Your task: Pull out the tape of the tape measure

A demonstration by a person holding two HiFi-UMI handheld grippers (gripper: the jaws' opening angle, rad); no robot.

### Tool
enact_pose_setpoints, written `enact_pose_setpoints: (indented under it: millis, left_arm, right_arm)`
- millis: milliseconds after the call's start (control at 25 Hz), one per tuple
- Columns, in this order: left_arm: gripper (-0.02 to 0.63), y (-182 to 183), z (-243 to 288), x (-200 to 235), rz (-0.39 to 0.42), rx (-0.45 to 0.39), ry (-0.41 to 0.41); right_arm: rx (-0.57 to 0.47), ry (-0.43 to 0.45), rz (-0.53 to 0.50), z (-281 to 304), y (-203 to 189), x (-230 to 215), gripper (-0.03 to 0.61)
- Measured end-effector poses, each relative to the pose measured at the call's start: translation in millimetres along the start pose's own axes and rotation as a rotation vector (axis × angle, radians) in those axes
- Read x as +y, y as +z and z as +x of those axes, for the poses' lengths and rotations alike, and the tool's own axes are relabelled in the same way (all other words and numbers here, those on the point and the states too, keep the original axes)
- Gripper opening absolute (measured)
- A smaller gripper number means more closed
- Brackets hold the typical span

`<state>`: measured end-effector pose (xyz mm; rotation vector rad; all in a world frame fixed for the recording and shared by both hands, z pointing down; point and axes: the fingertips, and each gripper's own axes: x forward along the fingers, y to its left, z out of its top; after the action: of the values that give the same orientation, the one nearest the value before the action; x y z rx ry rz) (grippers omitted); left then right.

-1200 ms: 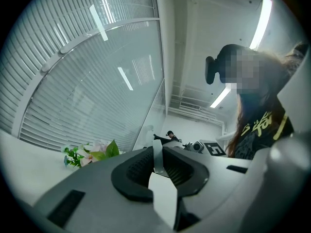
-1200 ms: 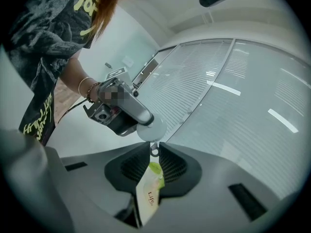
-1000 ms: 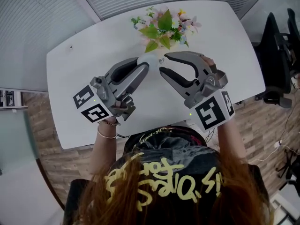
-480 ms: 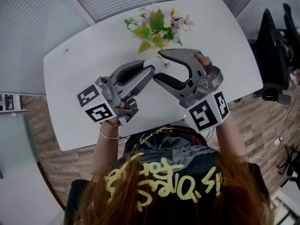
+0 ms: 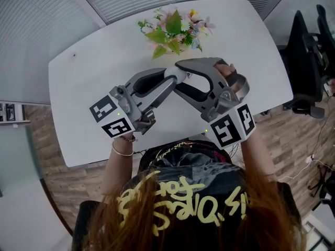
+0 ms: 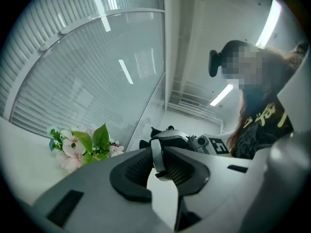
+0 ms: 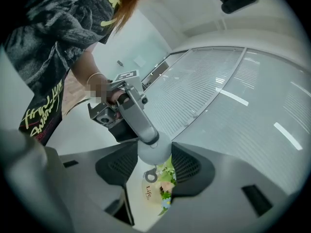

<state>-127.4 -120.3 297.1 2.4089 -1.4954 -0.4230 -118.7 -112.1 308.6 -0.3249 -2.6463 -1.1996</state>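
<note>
The tape measure is a small round grey-white case, held in the air above the white table. My left gripper is shut on it; in the left gripper view the case sits edge-on between the pads. My right gripper faces the left one, one jaw on each side of the case, and the jaws are closing. I cannot see the right pads pressing on it. A small metal ring hangs from the case between the right jaws.
A bunch of pink flowers with green leaves stands at the far middle of the table, in a white printed vase. Black office chairs stand to the right. The person's torso is at the near table edge.
The two grippers have come together. The left one carried the tape measure up and to the right, and the right jaws now straddle it.
</note>
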Motion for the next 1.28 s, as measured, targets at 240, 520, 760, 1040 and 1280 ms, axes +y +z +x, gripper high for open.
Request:
enact_pose_setpoints:
  millis: [240, 520, 760, 1040, 1280]
  left_arm:
    - [0.098, -8, 2, 1, 0.201, 0.073, 0.083]
    - [0.063, -13, -9, 6, 0.308, 0.095, 0.163]
    - [0.038, -11, -28, 16, 0.289, 0.07, 0.221]
    - [-0.003, -15, -39, 21, 0.285, 0.068, 0.262]
    - [-0.005, -18, -43, 25, 0.277, 0.065, 0.27]
  right_arm:
    - [0.013, 0.016, 0.085, 1, -10, 4, 0.221]
    - [0.054, 0.044, 0.179, 1, -30, 9, 0.221]
    - [0.14, 0.09, 0.299, 6, -81, 27, 0.221]
    - [0.247, 0.182, 0.368, 17, -121, 61, 0.221]
    - [0.303, 0.245, 0.388, 26, -143, 82, 0.221]
